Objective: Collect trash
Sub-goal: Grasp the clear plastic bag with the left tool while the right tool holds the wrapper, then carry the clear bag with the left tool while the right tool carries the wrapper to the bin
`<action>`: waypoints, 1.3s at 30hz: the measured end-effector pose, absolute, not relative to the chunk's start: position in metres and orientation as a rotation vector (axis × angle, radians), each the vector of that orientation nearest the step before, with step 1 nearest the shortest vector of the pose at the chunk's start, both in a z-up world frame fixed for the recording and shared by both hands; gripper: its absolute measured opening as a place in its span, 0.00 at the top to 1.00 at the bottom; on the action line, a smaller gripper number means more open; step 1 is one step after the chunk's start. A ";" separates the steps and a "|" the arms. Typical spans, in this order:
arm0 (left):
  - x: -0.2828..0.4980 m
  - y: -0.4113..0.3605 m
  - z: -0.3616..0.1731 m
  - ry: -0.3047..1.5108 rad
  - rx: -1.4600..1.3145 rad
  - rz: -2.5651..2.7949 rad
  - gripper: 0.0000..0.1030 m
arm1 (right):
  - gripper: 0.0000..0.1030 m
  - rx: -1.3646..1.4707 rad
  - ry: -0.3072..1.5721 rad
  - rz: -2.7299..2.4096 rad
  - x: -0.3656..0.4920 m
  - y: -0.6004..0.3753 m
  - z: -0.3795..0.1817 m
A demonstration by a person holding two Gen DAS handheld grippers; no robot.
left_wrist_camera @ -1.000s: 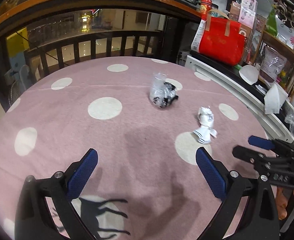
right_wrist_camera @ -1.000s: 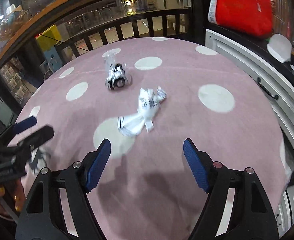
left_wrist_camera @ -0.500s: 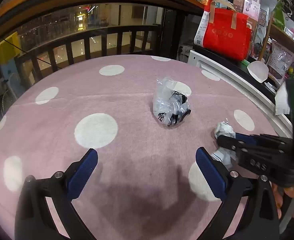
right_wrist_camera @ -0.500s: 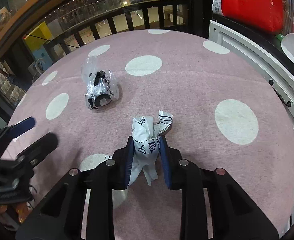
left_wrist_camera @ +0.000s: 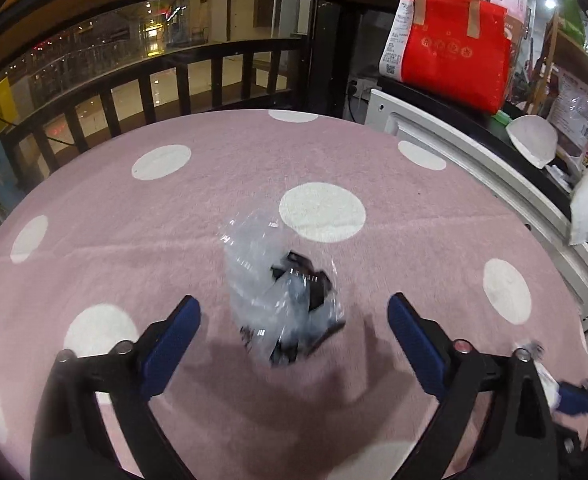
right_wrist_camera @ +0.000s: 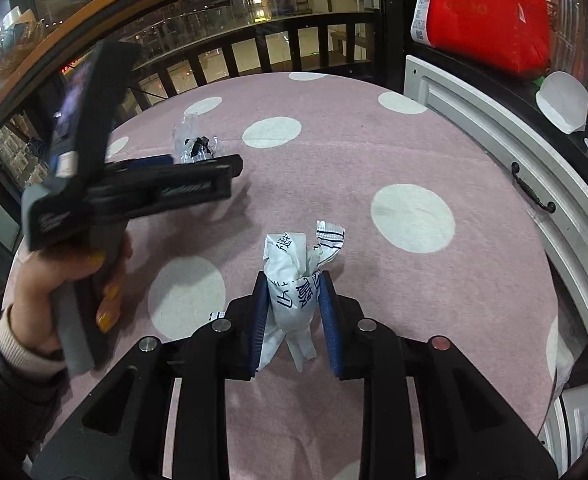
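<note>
So roughly halfway by the look of it: the right gripper (right_wrist_camera: 294,312) is clamped on the crumpled white wrapper (right_wrist_camera: 294,280) at 6 o'clock of its view, while the clear plastic bag (left_wrist_camera: 282,292) with dark bits inside lies on the pink dotted tablecloth (left_wrist_camera: 134,240), dead centre of the left view. The left gripper (left_wrist_camera: 294,320) straddles that bag with its jaws wide and just starting to close, pads not on it yet. No bin shows anywhere; a red tote bag (left_wrist_camera: 454,36) sits at 1 o'clock, well clear, nothing blocks the grab.
</note>
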State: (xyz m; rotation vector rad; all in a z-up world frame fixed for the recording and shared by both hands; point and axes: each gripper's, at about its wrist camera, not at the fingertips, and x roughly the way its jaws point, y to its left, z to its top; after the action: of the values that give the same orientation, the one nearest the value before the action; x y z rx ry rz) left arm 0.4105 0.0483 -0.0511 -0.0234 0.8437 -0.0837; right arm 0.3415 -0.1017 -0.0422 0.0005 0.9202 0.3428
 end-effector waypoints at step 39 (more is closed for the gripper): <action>0.209 0.009 0.005 0.668 -0.103 -0.287 0.52 | 0.75 0.051 0.744 0.267 0.197 -0.195 -0.008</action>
State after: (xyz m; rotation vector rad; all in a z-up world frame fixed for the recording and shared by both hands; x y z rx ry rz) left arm 0.2088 0.0092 0.0047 -0.1026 0.6685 -0.2868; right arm 0.1969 -0.1953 -0.0084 0.0513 0.7438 0.2670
